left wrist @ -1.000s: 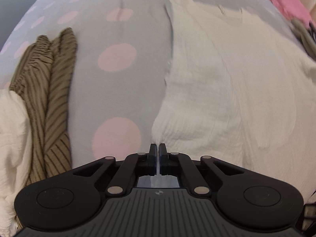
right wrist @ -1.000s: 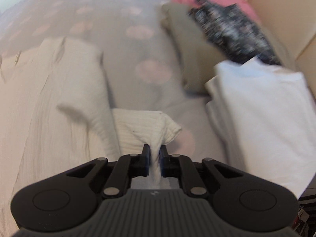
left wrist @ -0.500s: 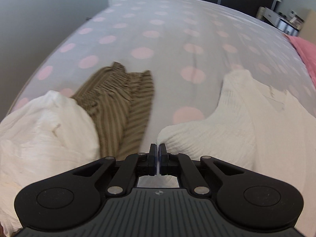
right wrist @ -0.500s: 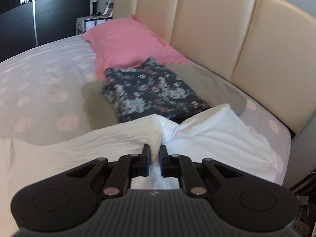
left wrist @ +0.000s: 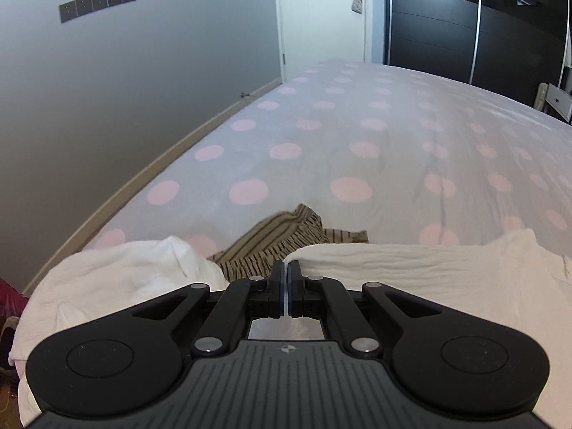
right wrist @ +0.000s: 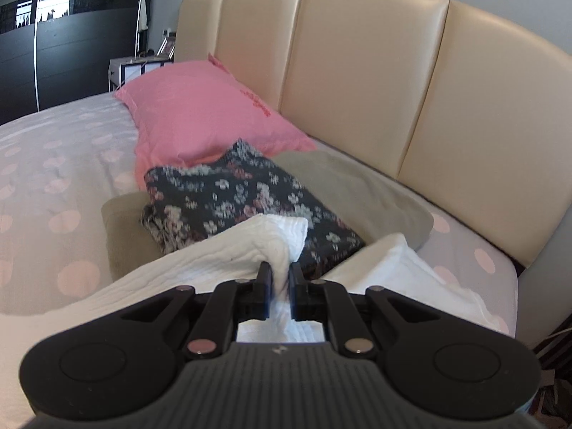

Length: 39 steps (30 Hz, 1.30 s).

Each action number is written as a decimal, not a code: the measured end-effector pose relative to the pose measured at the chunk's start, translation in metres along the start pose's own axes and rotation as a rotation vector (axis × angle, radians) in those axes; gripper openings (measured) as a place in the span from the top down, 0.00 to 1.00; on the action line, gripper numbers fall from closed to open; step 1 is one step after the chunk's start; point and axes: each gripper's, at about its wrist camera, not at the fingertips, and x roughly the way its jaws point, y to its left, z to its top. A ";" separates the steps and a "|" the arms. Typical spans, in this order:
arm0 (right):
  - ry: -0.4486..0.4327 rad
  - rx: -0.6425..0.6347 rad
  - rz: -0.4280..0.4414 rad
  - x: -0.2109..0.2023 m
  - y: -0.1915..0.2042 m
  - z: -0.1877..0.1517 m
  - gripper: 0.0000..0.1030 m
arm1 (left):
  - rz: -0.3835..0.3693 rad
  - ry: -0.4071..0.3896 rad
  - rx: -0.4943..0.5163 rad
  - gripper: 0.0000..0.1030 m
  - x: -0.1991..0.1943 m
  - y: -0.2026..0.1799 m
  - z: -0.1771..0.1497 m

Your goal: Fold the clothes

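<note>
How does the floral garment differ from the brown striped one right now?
The floral garment is dark with pale flowers, folded flat, and rests on an olive cloth. The brown striped garment is tan with dark stripes, crumpled, and lies on the dotted sheet. Neither is held by a gripper.

A white top [right wrist: 228,250] is seen on a grey bed sheet [left wrist: 357,125] with pink dots, near brown striped cloth [left wrist: 275,236] and a pink pillow [right wrist: 200,114].

Your left gripper [left wrist: 285,271]: jaws fully together, pinching the cream garment [left wrist: 429,279] edge. Your right gripper [right wrist: 280,275]: jaws nearly closed, clamped on a bunched corner of that garment. Both angled downward over it.
</note>
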 end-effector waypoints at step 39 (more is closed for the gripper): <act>0.427 -0.222 0.543 -0.082 0.084 -0.134 0.59 | -0.365 0.401 0.264 0.73 -0.010 -0.088 -0.126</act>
